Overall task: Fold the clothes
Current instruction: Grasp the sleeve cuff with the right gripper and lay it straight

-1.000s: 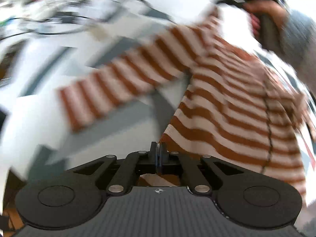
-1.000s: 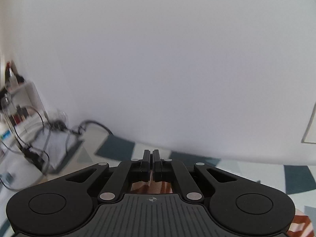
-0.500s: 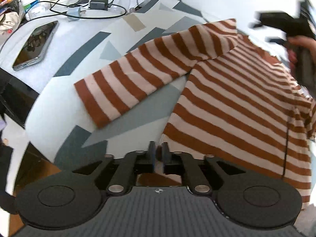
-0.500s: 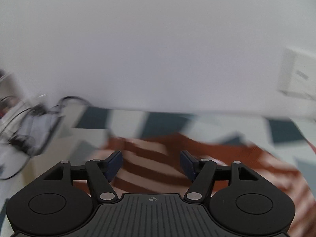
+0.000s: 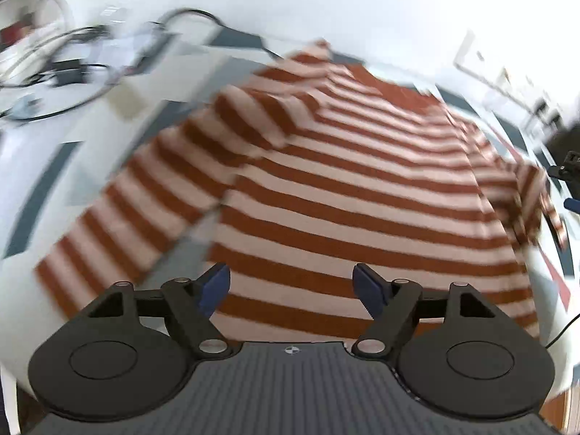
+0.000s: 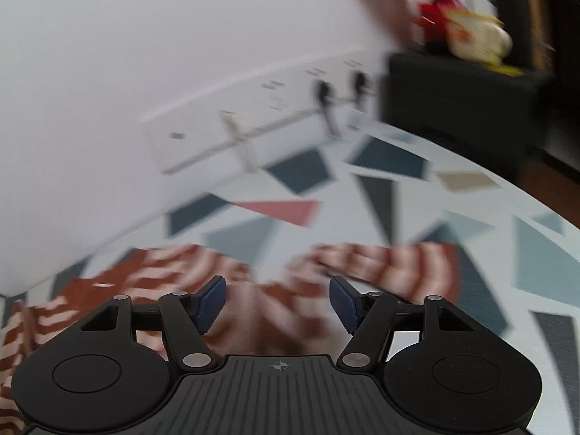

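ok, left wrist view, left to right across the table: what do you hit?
Tangle of black cables → striped sleeve stretched out to the left → striped sweater body → crumpled far sleeve → tip of the right gripper at the frame edge.

R gripper (image 6: 277,302) jaws closing, nothing btwn them, over blurred striped sweater (image 6: 152,272) on patterned tabletop (image 6: 471,224)
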`<state>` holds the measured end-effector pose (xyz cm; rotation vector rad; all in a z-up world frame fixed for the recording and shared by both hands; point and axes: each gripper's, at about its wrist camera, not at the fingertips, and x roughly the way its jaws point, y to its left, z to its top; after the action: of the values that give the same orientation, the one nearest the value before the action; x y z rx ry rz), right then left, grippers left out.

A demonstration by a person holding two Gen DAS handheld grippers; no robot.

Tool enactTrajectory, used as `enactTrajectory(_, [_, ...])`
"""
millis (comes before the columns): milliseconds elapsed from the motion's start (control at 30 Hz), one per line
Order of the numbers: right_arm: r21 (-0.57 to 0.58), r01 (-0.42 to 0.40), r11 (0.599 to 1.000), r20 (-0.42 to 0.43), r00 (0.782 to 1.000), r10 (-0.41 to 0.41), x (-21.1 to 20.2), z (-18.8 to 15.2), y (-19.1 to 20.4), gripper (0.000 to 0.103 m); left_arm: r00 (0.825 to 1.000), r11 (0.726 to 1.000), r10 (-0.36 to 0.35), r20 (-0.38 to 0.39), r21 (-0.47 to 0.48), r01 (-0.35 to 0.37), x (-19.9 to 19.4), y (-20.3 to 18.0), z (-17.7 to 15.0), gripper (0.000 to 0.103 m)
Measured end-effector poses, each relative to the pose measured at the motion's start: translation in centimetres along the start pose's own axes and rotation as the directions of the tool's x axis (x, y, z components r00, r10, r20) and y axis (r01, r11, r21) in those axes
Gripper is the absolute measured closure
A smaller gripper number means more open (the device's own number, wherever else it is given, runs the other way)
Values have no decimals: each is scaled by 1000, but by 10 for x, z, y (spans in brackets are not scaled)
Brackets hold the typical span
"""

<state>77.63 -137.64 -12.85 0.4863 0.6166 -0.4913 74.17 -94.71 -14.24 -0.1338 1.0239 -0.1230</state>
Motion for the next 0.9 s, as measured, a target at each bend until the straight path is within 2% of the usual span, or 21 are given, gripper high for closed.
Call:
enactTrajectory(67, [64, 17, 998, -44, 999, -14, 4, -1, -14, 50, 999, 1000, -6, -36, -3, 6, 9, -7, -2, 27])
enactTrajectory(133, [95, -3, 995, -86, 996, 11, 9, -5, -19, 49, 998, 1000, 3, -63, 4, -3, 17, -11, -3, 25])
enactTrajectory(167, [107, -13, 994, -104, 994, 24, 11, -7, -20, 44, 998, 1000, 17, -65, 14, -16, 20, -14, -3, 24])
enactTrajectory(233, [101, -38, 994, -123, 991, 50, 18, -12, -15, 41, 997, 998, 49, -62, 34, -47, 24, -19, -2, 16])
enactTrajectory(333, [-1, -44, 999, -159, 986, 43, 39, -17, 1, 39, 993, 995, 89, -79, 43, -86, 32, -26, 4, 12])
enactTrajectory(367, [-38, -39, 999, -170, 985, 32, 45, -18, 7, 43, 991, 994, 99, -85, 43, -96, 34, -28, 6, 11])
enactTrajectory(400, [-60, -27, 998, -179, 984, 16, 51, -18, 11, 51, 990, 993, 111, -86, 44, -107, 37, -30, 8, 9])
enactTrajectory(433, [-66, -28, 997, -183, 983, 15, 57, -18, 13, 53, 988, 992, 124, -88, 45, -120, 40, -32, 10, 7])
enactTrajectory(467, [-69, -34, 997, -167, 986, 22, 60, -16, 14, 62, 986, 990, 139, -91, 48, -135, 43, -35, 12, 6])
enactTrajectory(500, [-72, -39, 997, -153, 988, 28, 64, -15, 13, 85, 983, 986, 159, -96, 55, -154, 47, -39, 13, 3])
enactTrajectory(533, [-76, -40, 996, -143, 989, 28, 69, -12, 10, 95, 980, 984, 173, -99, 59, -167, 50, -42, 14, 0])
enactTrajectory(700, [-46, -12, 999, -73, 997, 9, 91, 9, -20, 97, 972, 978, 207, -114, 10, -208, 59, -53, 22, 0])
enactTrajectory(900, [20, 68, 997, -25, 997, -67, 123, 50, -63, 96, 967, 976, 214, -137, 3, -216, 63, -66, 26, 0])
